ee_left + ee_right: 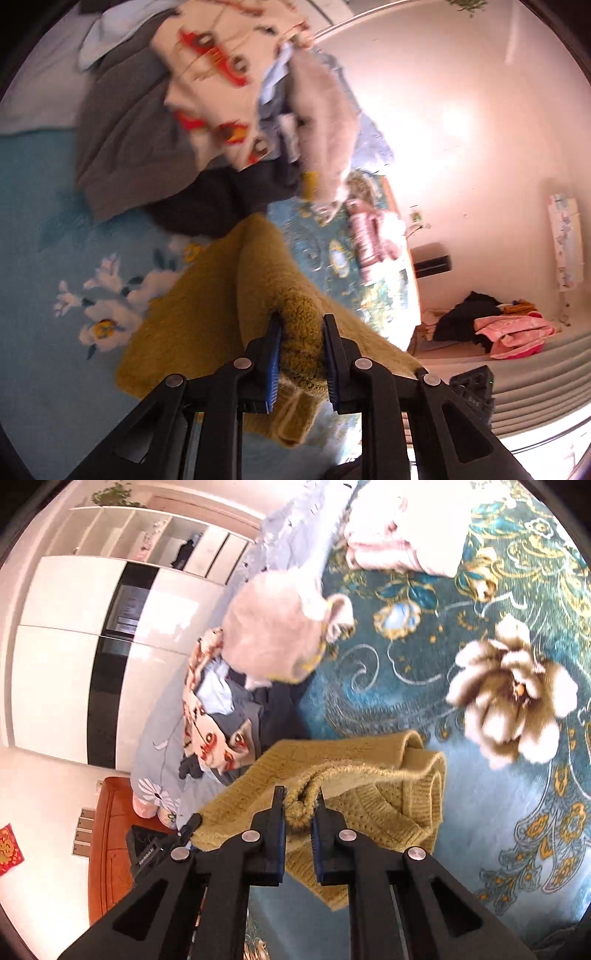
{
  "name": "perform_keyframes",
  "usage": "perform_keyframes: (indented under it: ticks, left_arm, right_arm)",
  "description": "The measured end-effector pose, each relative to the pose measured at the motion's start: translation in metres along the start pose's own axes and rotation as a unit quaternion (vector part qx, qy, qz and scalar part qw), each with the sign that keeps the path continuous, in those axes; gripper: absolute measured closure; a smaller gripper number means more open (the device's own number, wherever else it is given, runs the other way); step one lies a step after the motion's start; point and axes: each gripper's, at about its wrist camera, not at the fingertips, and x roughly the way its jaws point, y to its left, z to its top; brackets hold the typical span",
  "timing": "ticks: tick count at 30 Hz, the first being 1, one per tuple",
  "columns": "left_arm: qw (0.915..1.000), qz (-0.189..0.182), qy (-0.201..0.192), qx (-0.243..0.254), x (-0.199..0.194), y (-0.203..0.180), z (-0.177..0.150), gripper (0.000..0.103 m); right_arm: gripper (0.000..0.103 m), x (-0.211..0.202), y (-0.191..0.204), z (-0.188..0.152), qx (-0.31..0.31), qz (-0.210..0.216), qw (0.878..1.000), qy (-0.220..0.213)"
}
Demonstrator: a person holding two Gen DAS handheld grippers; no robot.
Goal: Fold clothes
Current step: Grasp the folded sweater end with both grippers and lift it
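Both claws are clenched on the mustard knit sweater [373,797]: the left gripper [301,325] pinches a thick fold, the right gripper [299,801] a rolled edge, seemingly near the neckline. It hangs partly lifted over the teal floral blanket [461,709]. Soft, bulky and stretchy, it should be held at seams.

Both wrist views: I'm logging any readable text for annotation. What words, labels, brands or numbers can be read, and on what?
None can be read with certainty.
Black mount beside the right gripper: small white lettering, too small to read.
Red hanging on the wall: gold character, blurred.
Cream car-print garment: pictures only, no legible words.
Mustard sweater: no label visible.
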Motion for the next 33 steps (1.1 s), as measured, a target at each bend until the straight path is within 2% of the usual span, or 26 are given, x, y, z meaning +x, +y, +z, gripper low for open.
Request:
perform_keyframes:
  ticks: [1,2,5,8,9,12,14,15,16,17,18,19,22,24,29,32,33]
  left_arm:
    - [0.9991,0.034,0.019,-0.013,0.01,0.018,-0.005,0.081]
    - [0.9968,0.066,0.036,-0.025,0.02,0.036,-0.01,0.081]
    - [0.9926,0.1,0.048,-0.049,0.028,0.07,-0.021,0.081]
    - [0.9926,0.108,0.045,-0.033,0.022,0.07,-0.02,0.081]
    - [0.992,0.115,0.046,-0.024,0.021,0.068,-0.019,0.079]
    - [0.9893,0.129,0.06,0.03,0.021,0.052,-0.014,0.075]
    - [0.9867,0.133,0.058,0.073,0.017,0.038,-0.009,0.059]
    - [0.9856,0.132,0.059,0.087,0.017,0.035,-0.005,0.043]
    - [0.9844,0.13,0.06,0.102,0.018,0.032,0.0,0.032]
    - [0.9829,0.129,0.061,0.116,0.018,0.029,0.004,0.031]
    - [0.9815,0.128,0.063,0.128,0.02,0.026,0.009,0.028]
    - [0.9814,0.13,0.071,0.123,0.028,0.028,0.015,0.025]
    - [0.9807,0.138,0.095,0.101,0.053,0.037,0.029,0.025]
    - [0.9802,0.142,0.105,0.09,0.068,0.045,0.034,0.025]
    - [0.9798,0.133,0.103,0.108,0.079,0.041,0.031,0.023]
    - [0.9805,0.127,0.104,0.108,0.078,0.039,0.028,0.026]
    - [0.9799,0.129,0.103,0.112,0.077,0.037,0.026,0.035]
  right_arm:
    - [0.091,0.003,-0.004,-0.004,0.003,0.001,1.0,-0.001]
    - [0.091,0.01,-0.018,-0.016,0.016,-0.01,1.0,0.019]
    - [0.091,0.055,-0.068,-0.066,0.064,-0.078,0.988,0.12]
    - [0.091,0.076,-0.092,-0.09,0.105,-0.088,0.979,0.152]
    - [0.091,0.077,-0.094,-0.09,0.112,-0.086,0.978,0.153]
    - [0.089,0.077,-0.084,-0.085,0.079,-0.105,0.981,0.144]
    - [0.084,0.077,-0.084,-0.086,0.069,-0.119,0.981,0.134]
    - [0.074,0.075,-0.086,-0.085,0.071,-0.12,0.982,0.126]
    - [0.068,0.072,-0.088,-0.084,0.073,-0.119,0.983,0.118]
    - [0.049,0.068,-0.09,-0.082,0.08,-0.113,0.985,0.104]
    - [0.035,0.064,-0.092,-0.08,0.087,-0.106,0.987,0.089]
    - [0.031,0.06,-0.093,-0.077,0.092,-0.099,0.988,0.073]
    - [0.031,0.061,-0.099,-0.069,0.093,-0.104,0.989,0.052]
    - [0.031,0.068,-0.102,-0.065,0.099,-0.105,0.988,0.053]
    - [0.031,0.084,-0.107,-0.058,0.1,-0.092,0.989,0.056]
    - [0.027,0.094,-0.105,-0.052,0.094,-0.086,0.99,0.053]
    - [0.024,0.096,-0.103,-0.05,0.091,-0.088,0.99,0.056]
